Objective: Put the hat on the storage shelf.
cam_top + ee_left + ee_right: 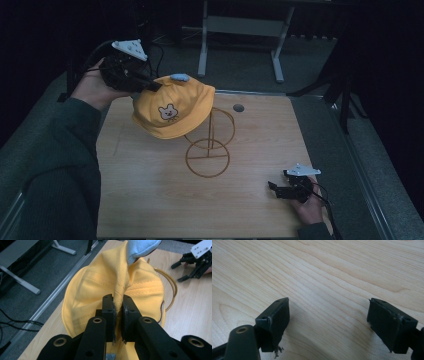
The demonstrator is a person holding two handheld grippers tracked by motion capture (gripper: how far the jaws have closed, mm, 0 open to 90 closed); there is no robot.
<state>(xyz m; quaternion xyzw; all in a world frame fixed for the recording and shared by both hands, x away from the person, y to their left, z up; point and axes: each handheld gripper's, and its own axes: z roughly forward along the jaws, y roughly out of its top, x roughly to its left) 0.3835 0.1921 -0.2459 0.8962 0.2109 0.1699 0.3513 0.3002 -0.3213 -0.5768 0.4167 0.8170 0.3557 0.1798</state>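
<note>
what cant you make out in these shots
- Top of the wire stand: in the high view the yellow cap covers it, so whether the cap rests on it is unclear.
- Cap's front: the left gripper view shows only pinched fabric at the left tool.
- Right tool: the bottom edge of its own view cuts off its body.
- Room beyond the table: too dark.

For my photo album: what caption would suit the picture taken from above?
Left gripper lifts a yellow cap over a wire stand; right gripper rests open on the table.
</note>
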